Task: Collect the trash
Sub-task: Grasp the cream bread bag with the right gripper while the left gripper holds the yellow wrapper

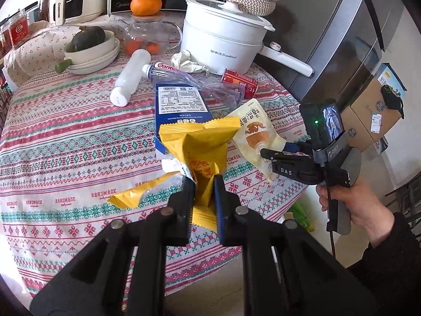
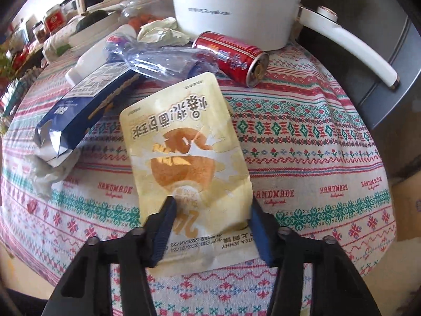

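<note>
A: Trash covers the patterned tablecloth [image 1: 65,142] around the white electric pot [image 1: 221,44], which I'll use as the landmark. A bright yellow wrapper [image 1: 202,147], crinkled, with a serrated top edge, is pinched between the two pads of the left gripper [image 1: 204,197], well in front of the pot and lifted off the cloth.

B: And the right gripper [image 2: 210,226]?

A: Its jaws stand spread, one on each side of the near end of a cream snack pouch [image 2: 184,152] printed with a browned bun and large characters. Whether the pads touch the pouch edges, I cannot tell. The pouch lies flat, in front of the pot.

B: What else lies near the pot?

A: A red can [image 2: 231,58] on its side just in front of the pot's base, crumpled tissue [image 1: 186,62] against its front left, a squashed clear plastic bottle [image 1: 200,84] beside that, and a torn blue carton [image 1: 181,113] further forward. A second yellow wrapper [image 1: 136,194] lies on the cloth just left of the left gripper
</note>
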Demonstrator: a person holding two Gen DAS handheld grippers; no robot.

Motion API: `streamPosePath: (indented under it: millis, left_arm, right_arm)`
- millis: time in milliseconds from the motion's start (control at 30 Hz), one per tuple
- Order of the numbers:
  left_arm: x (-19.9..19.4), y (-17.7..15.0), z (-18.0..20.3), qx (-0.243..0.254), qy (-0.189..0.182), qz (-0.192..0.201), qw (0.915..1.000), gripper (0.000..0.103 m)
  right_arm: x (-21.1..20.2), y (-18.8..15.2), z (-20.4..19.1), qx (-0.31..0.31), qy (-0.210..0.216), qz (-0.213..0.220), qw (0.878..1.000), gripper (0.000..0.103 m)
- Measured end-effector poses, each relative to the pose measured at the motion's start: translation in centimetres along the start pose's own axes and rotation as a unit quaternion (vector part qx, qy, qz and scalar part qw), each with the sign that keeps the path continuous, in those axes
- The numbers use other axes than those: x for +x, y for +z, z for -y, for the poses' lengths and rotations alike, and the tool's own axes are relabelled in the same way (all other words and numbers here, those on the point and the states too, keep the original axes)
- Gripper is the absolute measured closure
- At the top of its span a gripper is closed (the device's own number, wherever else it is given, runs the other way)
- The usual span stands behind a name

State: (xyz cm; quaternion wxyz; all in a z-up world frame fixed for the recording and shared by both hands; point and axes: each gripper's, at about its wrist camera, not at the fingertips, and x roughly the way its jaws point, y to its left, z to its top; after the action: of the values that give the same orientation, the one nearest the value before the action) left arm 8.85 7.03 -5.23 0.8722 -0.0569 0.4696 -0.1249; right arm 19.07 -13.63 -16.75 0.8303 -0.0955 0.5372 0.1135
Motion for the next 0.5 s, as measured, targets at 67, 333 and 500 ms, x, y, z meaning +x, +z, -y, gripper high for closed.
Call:
streamPosePath:
  millis: [67, 333, 500]
  left_arm:
    - [0.0, -0.2, 0.0, 0.001, 0.002, -0.001, 1.0, 0.087]
    - [-0.7, -0.6, 0.6, 0.004, -0.001, 0.008, 1.0, 0.087]
    - [-0.8, -0.7, 1.3, 0.01, -0.006, 0.011, 0.9999, 0.087]
  right_arm:
    - [-0.3, -0.2, -0.5, -0.014, 0.011, -0.005, 1.0, 0.095]
    - [-3.0, -1.6, 0.1, 0.03, 0.072, 0.003, 0.997, 0.101]
    - [-6.2, -2.4, 0.9, 0.039, 0.086, 0.033, 0.995, 0.101]
